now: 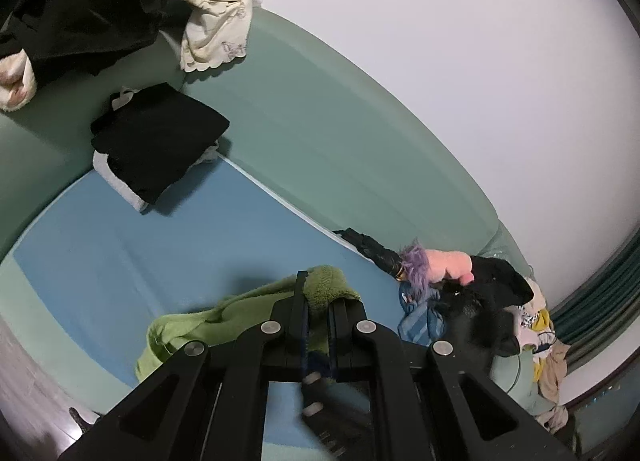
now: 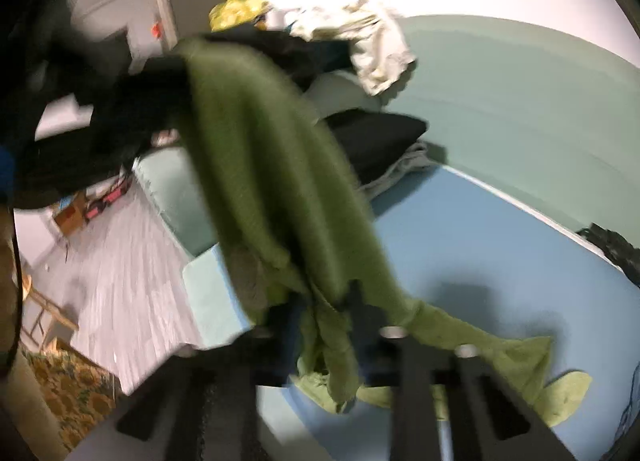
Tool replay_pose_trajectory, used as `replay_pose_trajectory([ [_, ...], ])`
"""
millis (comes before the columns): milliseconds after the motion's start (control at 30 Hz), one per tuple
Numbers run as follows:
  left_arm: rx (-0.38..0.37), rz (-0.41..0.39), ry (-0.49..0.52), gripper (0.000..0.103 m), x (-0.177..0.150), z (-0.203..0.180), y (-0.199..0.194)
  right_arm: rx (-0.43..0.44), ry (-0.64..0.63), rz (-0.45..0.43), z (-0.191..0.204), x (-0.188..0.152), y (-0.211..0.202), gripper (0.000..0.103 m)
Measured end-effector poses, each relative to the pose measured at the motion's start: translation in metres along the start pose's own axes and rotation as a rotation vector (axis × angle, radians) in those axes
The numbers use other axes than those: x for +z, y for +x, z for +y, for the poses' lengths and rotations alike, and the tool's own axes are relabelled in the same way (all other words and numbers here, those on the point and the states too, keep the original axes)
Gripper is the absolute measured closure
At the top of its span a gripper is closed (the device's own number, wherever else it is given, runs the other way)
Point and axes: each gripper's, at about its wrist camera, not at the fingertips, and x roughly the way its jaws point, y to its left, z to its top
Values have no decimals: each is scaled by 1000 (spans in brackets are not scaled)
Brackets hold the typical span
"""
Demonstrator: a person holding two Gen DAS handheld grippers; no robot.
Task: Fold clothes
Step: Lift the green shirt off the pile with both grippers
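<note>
Green fleece, a soft garment (image 2: 272,165), hangs between both tools over the blue mat (image 1: 120,253): the left gripper (image 1: 318,293) is clamped on one bunched edge, the right gripper (image 2: 320,301) appears pinched on another, though blur hides its tips. Best now, I judge, to draw the two corners apart evenly, lay the cloth flat on open mat, clear of the folded black stack (image 1: 160,141).

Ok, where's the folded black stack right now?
In the left wrist view the black stack lies upper left, where the blue mat meets the sofa back, below the cream garment.
</note>
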Motion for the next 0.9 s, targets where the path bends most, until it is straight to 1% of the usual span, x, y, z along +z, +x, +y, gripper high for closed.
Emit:
replay_pose_trajectory([
  [133,4,-8,11,96,-7,0,-2,17,7,-49,-15,4,-29,97],
  [233,24,-14,48,95,-16,0,-3,-21,4,-114,-17,11,-53,97],
  [300,40,-16,81,90,-23,1,-2,-47,6,-157,-20,19,-70,97],
  [333,52,-8,107,76,-30,3,0,-56,7,-175,-19,26,-78,97],
  [367,68,4,130,48,-39,7,4,-64,3,-191,-17,36,-84,97],
  [400,89,16,145,33,-50,12,8,-73,-4,-207,-15,44,-91,97],
  [433,113,18,164,23,-61,17,12,-87,-13,-221,-13,52,-99,97],
  [467,146,11,194,23,-75,23,17,-100,-24,-234,-11,59,-106,97],
  [567,281,18,284,23,-116,37,37,-126,-61,-262,-5,74,-119,97],
  [600,300,34,315,23,-132,41,46,-131,-69,-269,-3,79,-123,97],
  [667,293,60,344,24,-155,45,58,-136,-82,-277,1,84,-127,97],
  [700,274,67,357,24,-166,45,64,-137,-87,-282,3,88,-129,97],
  [767,240,56,382,24,-181,42,71,-134,-94,-293,6,91,-134,97],
  [900,138,29,348,24,-190,32,79,-132,-102,-316,10,97,-144,97],
])
